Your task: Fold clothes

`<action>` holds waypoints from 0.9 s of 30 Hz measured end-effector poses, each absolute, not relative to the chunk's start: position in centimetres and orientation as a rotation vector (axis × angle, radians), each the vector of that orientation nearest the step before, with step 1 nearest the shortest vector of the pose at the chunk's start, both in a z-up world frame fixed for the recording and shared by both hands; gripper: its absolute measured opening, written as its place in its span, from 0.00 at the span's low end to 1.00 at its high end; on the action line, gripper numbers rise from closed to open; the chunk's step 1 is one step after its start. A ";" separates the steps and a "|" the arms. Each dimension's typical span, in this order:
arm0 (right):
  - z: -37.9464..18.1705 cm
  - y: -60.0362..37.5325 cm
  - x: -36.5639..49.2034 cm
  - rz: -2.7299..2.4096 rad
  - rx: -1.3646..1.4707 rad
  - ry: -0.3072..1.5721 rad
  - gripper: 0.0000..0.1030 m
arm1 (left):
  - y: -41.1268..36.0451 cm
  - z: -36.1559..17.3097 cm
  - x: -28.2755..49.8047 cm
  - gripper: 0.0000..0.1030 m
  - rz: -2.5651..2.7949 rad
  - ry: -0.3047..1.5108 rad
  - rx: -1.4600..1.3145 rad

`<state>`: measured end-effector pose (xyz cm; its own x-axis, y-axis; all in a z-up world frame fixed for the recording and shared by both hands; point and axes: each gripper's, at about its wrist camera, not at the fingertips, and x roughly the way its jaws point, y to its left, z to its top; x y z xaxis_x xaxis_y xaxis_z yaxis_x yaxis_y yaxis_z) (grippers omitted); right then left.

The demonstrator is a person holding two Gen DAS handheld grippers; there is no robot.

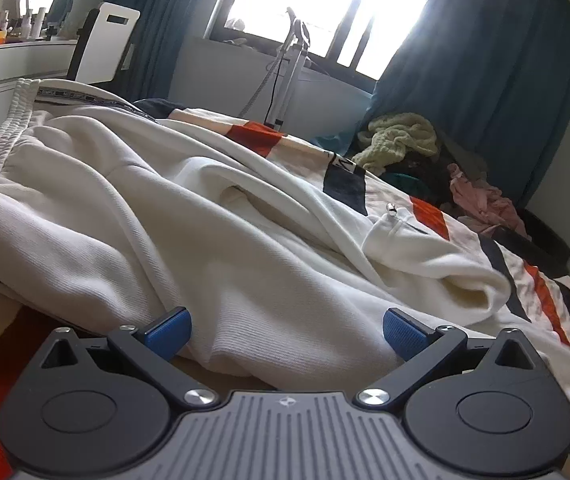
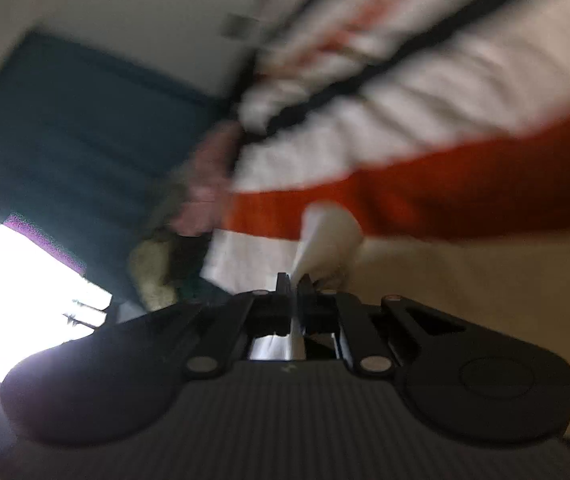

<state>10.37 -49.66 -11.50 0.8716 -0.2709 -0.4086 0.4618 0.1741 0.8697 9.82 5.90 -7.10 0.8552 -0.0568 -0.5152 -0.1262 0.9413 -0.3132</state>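
A cream-white garment (image 1: pixel 189 216) with a ribbed elastic waistband and a zip pocket lies crumpled on a bed with a striped orange, navy and white cover (image 1: pixel 549 292). My left gripper (image 1: pixel 287 332) is open, its blue pads on either side of the garment's near ribbed hem, low at the bed's edge. In the blurred right wrist view, my right gripper (image 2: pixel 293 280) is shut on a pinch of cream-white fabric (image 2: pixel 325 236), held over the striped cover (image 2: pixel 465 184).
A pile of other clothes (image 1: pixel 425 160), green, dark and pink, lies at the bed's far right. A white dresser (image 1: pixel 13 68) with bottles stands far left. A garment steamer (image 1: pixel 289 64) stands by the window with teal curtains (image 1: pixel 485 80).
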 end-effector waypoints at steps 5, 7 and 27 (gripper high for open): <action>-16.7 -50.9 8.7 -0.564 1.584 0.382 0.08 | 6.3 -7.1 9.7 1.00 0.036 0.557 -0.372; -17.2 -50.9 8.2 -0.529 1.644 0.383 0.09 | 6.9 -7.0 9.6 1.00 0.054 0.556 -0.401; -16.8 -51.1 10.9 -0.512 1.432 0.465 0.25 | 25.3 -8.5 7.6 0.82 0.510 0.554 -1.176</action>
<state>10.87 -51.11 -16.79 0.8069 -0.0536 -0.5883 0.5907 0.0676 0.8041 7.64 25.25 -8.47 0.7599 0.0835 -0.6447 -0.6356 0.3033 -0.7099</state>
